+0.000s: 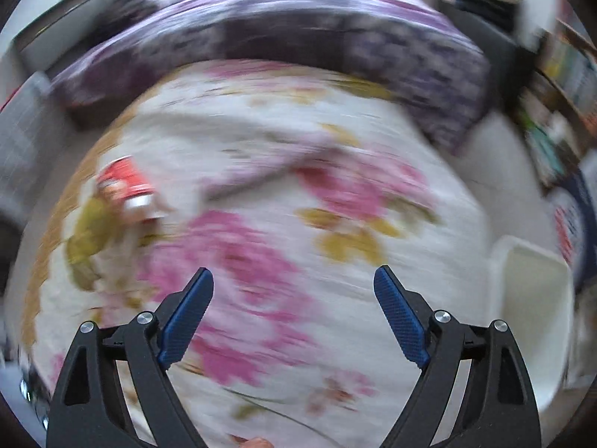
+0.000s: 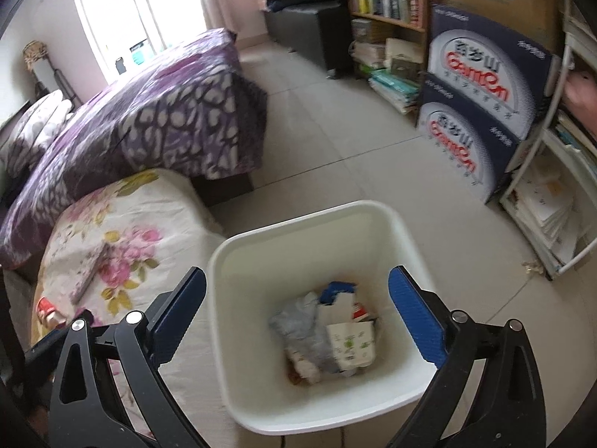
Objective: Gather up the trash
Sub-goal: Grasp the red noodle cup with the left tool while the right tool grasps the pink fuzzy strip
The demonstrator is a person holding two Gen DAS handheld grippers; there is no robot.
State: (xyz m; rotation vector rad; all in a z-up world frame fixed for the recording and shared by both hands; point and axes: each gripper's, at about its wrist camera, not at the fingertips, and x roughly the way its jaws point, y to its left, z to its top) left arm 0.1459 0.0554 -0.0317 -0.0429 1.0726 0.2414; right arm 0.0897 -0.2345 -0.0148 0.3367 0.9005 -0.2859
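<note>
My left fingers (image 1: pixel 293 280), spread empty, should swing left to the red can (image 1: pixel 127 186) on the bed (image 1: pixel 261 156); right fingers (image 2: pixel 296 280) wait open over the bin (image 2: pixel 231 246).

Spread right claw (image 2: pixel 296 280) above littered bin (image 2: pixel 238 261).

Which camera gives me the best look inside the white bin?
Right wrist: it looks straight down into the white bin, sharp, showing wrappers and paper inside. Left wrist catches only a blurred piece of its rim at the right edge.
</note>
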